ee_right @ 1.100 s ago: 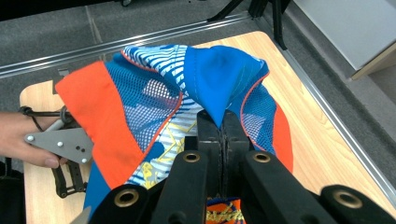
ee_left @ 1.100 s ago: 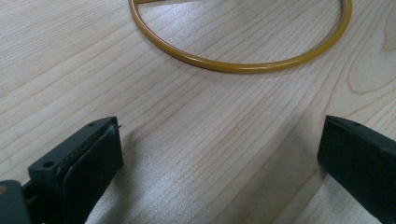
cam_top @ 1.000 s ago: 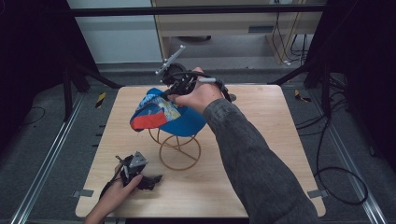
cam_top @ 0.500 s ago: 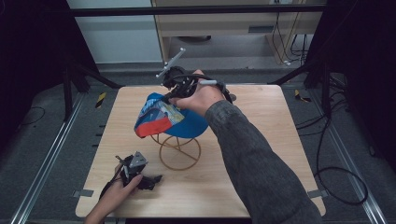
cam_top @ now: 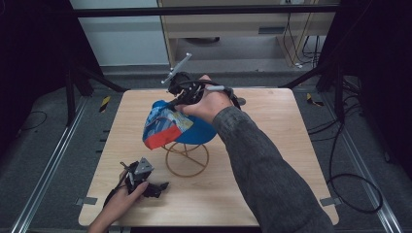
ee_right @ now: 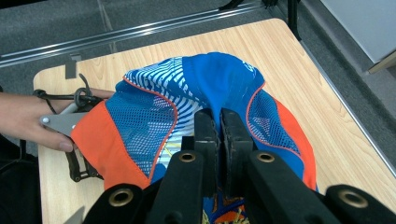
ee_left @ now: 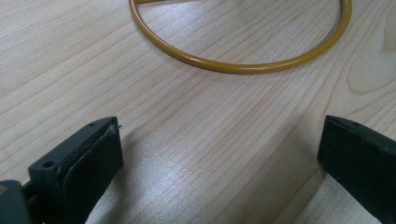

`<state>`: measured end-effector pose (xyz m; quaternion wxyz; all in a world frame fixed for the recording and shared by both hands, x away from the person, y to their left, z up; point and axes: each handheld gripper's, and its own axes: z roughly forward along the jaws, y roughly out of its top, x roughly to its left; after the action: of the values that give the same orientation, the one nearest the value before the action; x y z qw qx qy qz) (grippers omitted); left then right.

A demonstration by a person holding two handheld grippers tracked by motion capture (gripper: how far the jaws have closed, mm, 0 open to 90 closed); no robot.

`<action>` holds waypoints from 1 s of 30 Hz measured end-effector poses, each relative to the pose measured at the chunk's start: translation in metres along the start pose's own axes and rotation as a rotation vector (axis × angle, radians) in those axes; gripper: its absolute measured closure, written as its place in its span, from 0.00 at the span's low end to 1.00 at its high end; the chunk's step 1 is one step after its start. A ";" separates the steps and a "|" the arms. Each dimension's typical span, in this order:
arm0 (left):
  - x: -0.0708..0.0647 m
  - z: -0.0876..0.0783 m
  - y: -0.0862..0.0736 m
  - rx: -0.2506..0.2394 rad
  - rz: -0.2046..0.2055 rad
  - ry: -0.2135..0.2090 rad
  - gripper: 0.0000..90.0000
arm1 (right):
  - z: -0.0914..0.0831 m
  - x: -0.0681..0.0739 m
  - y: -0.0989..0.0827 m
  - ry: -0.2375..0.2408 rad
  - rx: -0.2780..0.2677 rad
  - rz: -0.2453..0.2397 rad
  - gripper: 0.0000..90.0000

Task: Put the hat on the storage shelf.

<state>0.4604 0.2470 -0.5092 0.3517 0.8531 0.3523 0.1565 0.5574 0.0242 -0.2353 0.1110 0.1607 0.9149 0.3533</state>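
Here my right hand [cam_top: 206, 103] reaches out over the middle of the table [cam_top: 272, 145], its gripper [ee_right: 219, 128] pinched tight on a fold of the blue and orange cap [cam_top: 167, 127], which sits on the gold wire stand [cam_top: 187, 158]. My left gripper [ee_left: 219, 154] rests low at the near left corner, jaws spread wide over bare wood. The cap covers the stand's upper part.

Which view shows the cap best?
The right gripper view: the cap sits close, its mesh and orange trim plain, pinched by the right gripper. In the high view it is smaller, draped on the gold wire stand.
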 end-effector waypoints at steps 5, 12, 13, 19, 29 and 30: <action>0.000 0.000 0.000 0.000 0.000 -0.001 0.00 | -0.001 -0.001 -0.002 -0.001 0.002 0.003 0.93; 0.000 0.000 0.000 0.000 0.000 -0.001 0.00 | -0.002 -0.001 -0.005 -0.003 -0.003 0.014 0.89; 0.000 0.000 0.000 0.000 0.000 0.000 0.00 | -0.003 -0.001 -0.005 -0.003 -0.003 0.015 0.88; 0.000 0.000 0.000 0.000 0.001 -0.001 0.00 | -0.006 -0.001 -0.006 -0.012 -0.008 0.021 0.80; 0.000 0.000 0.000 0.000 0.001 0.000 0.00 | -0.008 -0.002 -0.009 -0.033 -0.005 0.045 0.65; 0.000 0.000 0.000 0.000 0.001 0.000 0.00 | -0.008 -0.002 -0.009 -0.032 -0.006 0.049 0.64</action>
<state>0.4604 0.2471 -0.5092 0.3517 0.8532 0.3520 0.1565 0.5541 0.0118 -0.2355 0.1176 0.1884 0.9077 0.3561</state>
